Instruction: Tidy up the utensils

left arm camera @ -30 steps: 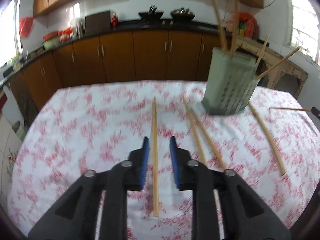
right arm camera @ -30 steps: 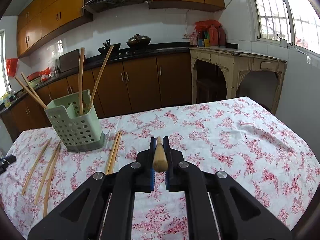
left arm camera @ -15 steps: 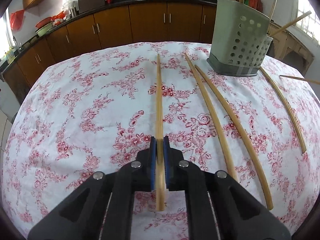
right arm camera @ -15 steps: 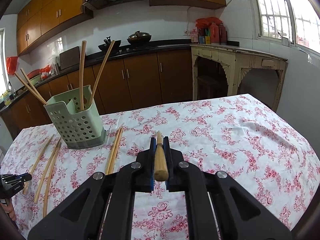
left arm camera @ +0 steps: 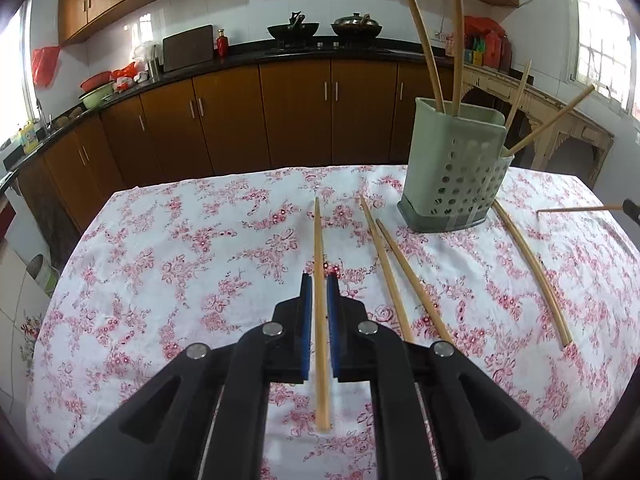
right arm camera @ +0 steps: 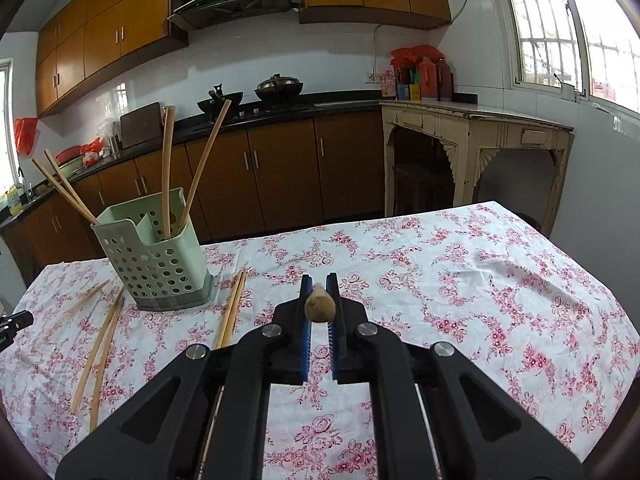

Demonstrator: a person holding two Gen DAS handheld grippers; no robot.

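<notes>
Left chopstick [left arm camera: 320,264]: clamped between the blue pads of the left gripper [left arm camera: 319,284], running straight ahead past the jaws and back beneath them, above the floral tablecloth [left arm camera: 180,264].
Right chopstick [right arm camera: 319,307]: pinched end-on in the right gripper [right arm camera: 319,285], its blunt end facing the camera between the pads.
Loose pair [left arm camera: 394,276]: lying on the cloth just right of the left jaws, angled toward the holder.
Single stick [left arm camera: 532,272]: further right of the left jaws, beside the holder's base.
Utensil holder [left arm camera: 454,188]: green, perforated, ahead and right of the left jaws; ahead and left of the right jaws, with four chopsticks standing in it.
Cabinets [right arm camera: 280,168]: brown, beyond the table.
</notes>
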